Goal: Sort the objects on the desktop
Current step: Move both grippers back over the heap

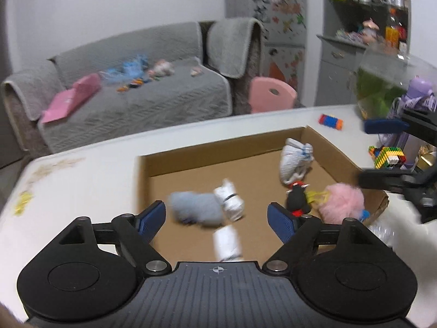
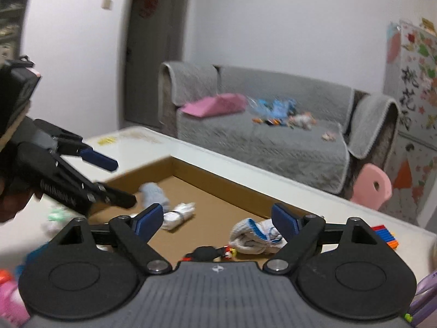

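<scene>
The cardboard box (image 1: 336, 147) sits on the white table (image 1: 90, 175) and holds what I have sorted so far: a grey-blue rolled sock (image 1: 195, 209) touching a white sock bundle (image 1: 229, 203) near the middle, another white roll (image 1: 226, 242) just in front of them, and a white sock with blue trim (image 1: 295, 164) toward the far right corner. A small black toy figure (image 1: 297, 199) lies beside a pink fluffy pompom (image 1: 342, 202) against the right wall of the box.

My left gripper (image 1: 217, 214) hangs over the near part of the box with its jaws spread wide and nothing between them. My right gripper (image 2: 217, 218) is likewise spread wide and empty, above the black figure and the blue-trimmed sock.

Outside the box, a bar of coloured bricks (image 1: 330, 121) lies on the table beyond the far corner, and a block of coloured cubes (image 1: 387, 157) stands at the right. Everything is blurred.
</scene>
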The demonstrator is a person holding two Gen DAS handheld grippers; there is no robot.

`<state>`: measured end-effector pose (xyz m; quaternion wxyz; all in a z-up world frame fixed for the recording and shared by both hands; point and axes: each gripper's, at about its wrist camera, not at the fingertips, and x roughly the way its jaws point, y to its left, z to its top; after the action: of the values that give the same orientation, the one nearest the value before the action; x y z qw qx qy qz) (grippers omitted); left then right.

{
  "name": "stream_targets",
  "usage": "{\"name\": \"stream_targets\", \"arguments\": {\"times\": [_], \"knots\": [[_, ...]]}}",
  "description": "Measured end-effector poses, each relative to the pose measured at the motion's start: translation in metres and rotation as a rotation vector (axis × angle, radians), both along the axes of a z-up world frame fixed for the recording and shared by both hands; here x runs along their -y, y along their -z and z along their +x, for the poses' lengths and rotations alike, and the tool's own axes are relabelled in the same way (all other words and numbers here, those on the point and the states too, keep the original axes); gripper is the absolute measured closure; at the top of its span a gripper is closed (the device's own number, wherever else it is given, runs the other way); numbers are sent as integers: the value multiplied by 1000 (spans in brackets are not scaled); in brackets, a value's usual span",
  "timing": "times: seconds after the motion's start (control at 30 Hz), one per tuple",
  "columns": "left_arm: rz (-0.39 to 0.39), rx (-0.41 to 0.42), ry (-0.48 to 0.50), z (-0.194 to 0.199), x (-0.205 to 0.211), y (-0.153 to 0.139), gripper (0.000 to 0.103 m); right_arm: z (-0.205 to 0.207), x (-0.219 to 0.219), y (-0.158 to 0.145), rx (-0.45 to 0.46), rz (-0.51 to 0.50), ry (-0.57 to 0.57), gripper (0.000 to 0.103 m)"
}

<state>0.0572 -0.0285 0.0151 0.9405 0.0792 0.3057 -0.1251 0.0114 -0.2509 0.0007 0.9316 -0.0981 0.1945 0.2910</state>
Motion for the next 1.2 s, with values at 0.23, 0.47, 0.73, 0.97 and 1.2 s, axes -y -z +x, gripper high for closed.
{"name": "stream_targets", "arguments": {"times": [0.23,0.47,0.73,0.97,1.2], "knots": [[49,46,-120,-51,-62,7,1,-71,13,18,8,-155,-298,7],[43,-28,-98,-58,-78,40,1,-81,3,57,-57,-229,-370,11],[81,-44,-52,-55,-82,66,1,-62,-3,77,-127,-208,-376,14],[18,-140,71,-67,-68,83,3,-74,5,72,-185,-196,-415,17],[38,-88,167,-89,-59,78,1,-88,21,70,-178,-157,-398,17]]}}
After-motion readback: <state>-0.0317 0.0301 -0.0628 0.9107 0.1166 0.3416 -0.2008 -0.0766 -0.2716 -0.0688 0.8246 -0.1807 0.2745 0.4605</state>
